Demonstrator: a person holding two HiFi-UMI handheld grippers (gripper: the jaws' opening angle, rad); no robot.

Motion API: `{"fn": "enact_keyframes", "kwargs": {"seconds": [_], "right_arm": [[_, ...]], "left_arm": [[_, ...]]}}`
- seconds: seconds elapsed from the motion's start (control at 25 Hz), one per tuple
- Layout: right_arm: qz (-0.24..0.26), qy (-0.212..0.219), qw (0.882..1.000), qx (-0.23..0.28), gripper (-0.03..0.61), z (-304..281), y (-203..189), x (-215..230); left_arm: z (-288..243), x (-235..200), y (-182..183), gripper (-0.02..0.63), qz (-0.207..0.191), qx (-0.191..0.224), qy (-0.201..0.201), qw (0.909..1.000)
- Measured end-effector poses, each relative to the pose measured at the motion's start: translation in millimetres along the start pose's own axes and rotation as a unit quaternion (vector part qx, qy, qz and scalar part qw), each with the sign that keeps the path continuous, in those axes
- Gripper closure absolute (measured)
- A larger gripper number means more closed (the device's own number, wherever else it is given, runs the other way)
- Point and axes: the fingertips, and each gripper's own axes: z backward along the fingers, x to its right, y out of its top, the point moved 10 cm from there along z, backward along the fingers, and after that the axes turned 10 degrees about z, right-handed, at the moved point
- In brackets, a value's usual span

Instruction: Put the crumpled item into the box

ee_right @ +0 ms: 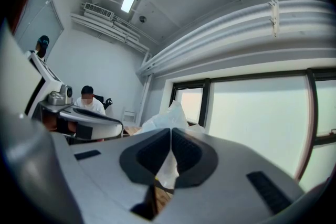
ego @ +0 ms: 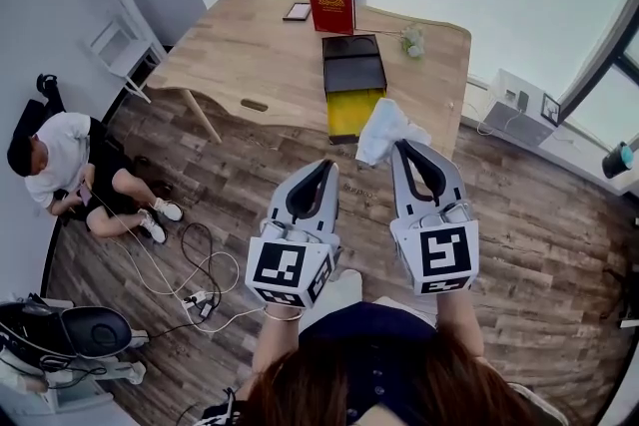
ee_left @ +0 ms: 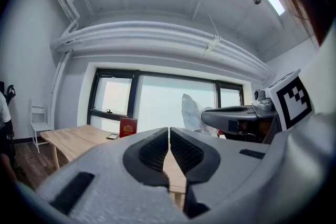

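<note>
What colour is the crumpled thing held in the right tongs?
White. The crumpled item shows best in the head view.

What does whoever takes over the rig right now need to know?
Right gripper: shut on the crumpled white item, held in the air short of the table.
Left gripper: shut, empty, beside the right one.
Black-and-yellow box: at the table's near edge, nothing white visible in it.
Done: item is in the grip.
Left: carry it to the box and release it inside.
</note>
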Motion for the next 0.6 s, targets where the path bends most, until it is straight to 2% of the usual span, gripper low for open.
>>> {"fn": "enact_keyframes", "kwargs": {"seconds": [0.6], "right_arm": [[0.016, -0.018, 1.000, -0.014, 0.549, -45.7, 7.1, -9.9]], "left_arm": [[-23.4, -50.8, 8.8, 0.581, 0.013, 0.004, -0.017, 0.9998]]}}
